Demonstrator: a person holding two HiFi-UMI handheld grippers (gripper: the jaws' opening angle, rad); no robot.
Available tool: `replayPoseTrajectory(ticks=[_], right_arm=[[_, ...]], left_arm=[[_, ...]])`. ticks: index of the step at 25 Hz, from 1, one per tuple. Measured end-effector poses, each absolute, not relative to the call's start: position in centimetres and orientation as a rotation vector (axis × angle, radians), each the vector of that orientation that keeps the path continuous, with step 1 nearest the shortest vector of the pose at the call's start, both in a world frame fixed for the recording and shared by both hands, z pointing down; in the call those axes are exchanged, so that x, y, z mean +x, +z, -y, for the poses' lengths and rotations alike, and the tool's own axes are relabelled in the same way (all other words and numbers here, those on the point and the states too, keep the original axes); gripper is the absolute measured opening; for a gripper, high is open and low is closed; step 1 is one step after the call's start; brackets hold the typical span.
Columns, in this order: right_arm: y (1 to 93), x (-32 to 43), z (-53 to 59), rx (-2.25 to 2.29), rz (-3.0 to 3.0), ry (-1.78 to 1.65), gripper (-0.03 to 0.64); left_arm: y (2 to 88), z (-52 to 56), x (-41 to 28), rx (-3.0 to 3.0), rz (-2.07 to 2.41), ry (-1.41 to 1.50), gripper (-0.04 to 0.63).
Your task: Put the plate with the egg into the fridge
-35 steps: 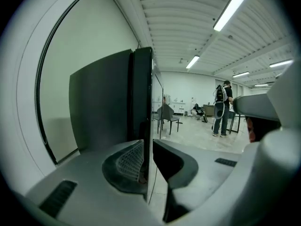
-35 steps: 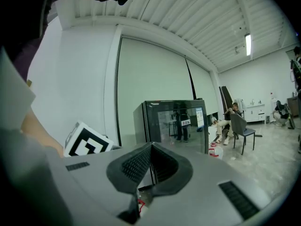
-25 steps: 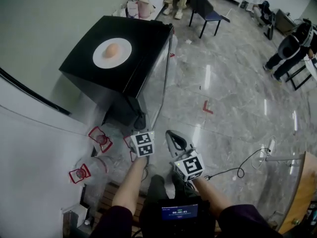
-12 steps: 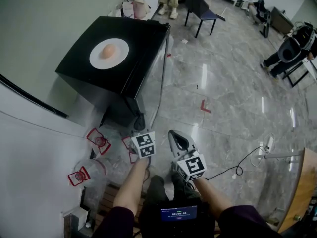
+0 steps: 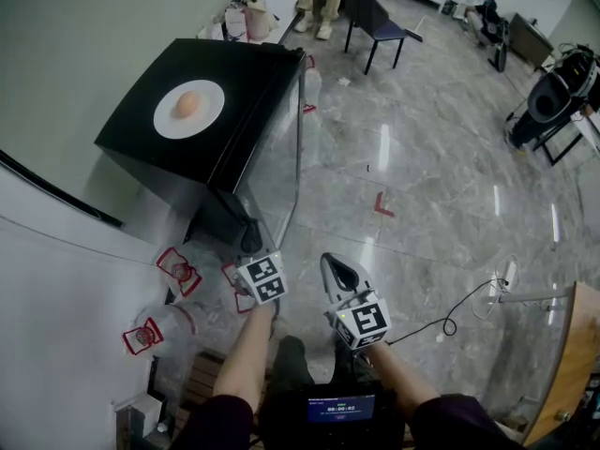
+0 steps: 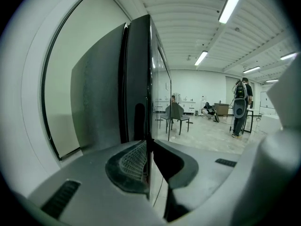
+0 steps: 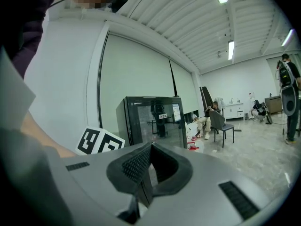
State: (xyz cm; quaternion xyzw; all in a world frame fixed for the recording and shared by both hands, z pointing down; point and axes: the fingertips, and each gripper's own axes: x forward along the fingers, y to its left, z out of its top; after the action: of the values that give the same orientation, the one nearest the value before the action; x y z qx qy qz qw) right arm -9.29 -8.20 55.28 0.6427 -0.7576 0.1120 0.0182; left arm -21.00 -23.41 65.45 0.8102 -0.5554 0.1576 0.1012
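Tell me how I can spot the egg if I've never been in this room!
Look for the black fridge standing against the pale wall. On its flat top lies a round white plate, and the egg sits in the middle of it. It is the only small, tan, rounded thing up there.

**Free room and obstacles.** The black box-shaped fridge (image 5: 234,129) is standing close against the pale wall (image 5: 84,26), which is closing off its left and rear. Its glass door (image 5: 286,157) is standing shut and barring the inside. The fridge top is lying open from above around the round white plate (image 5: 188,109). The grey marble floor (image 5: 422,176) is running open rightward as far as the dark blue-seated chair (image 5: 380,22). Red-framed clear pieces (image 5: 178,268) are crowding the floor at the left.
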Motion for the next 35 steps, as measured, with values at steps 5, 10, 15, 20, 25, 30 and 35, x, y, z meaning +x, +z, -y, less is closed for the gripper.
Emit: replayPoseTrajectory(ticks=[5, 10, 15, 20, 25, 30, 35], right_arm=[[56.0, -6.7, 6.8, 1.948, 2.412, 0.371, 0.008], [56.5, -5.0, 5.9, 1.878, 2.468, 0.386, 0.008], [56.0, -3.6, 6.1, 1.843, 2.497, 0.351, 0.008], [53.6, -1.5, 5.8, 1.869, 2.526, 0.276, 0.008], [53.1, 3.8, 3.5, 1.929, 2.494, 0.27, 0.008], [54.0, 10.0, 0.9, 1.991, 2.426, 0.283, 0.008], [54.6, 15.2, -1.3, 2.077, 2.372, 0.292, 0.008]], left_arm=[[65.4, 23.1, -20.6, 2.315, 1.718, 0.451, 0.038], [65.5, 22.8, -20.6, 2.272, 1.755, 0.444, 0.038], [65.2, 19.5, -16.0, 2.369, 1.719, 0.456, 0.038], [65.2, 16.0, -9.1, 2.339, 1.728, 0.429, 0.037], [64.8, 13.9, -3.5, 2.271, 1.75, 0.349, 0.037], [65.1, 12.8, 1.0, 2.239, 1.827, 0.393, 0.037], [65.3, 12.1, 5.0, 2.235, 1.81, 0.427, 0.037]])
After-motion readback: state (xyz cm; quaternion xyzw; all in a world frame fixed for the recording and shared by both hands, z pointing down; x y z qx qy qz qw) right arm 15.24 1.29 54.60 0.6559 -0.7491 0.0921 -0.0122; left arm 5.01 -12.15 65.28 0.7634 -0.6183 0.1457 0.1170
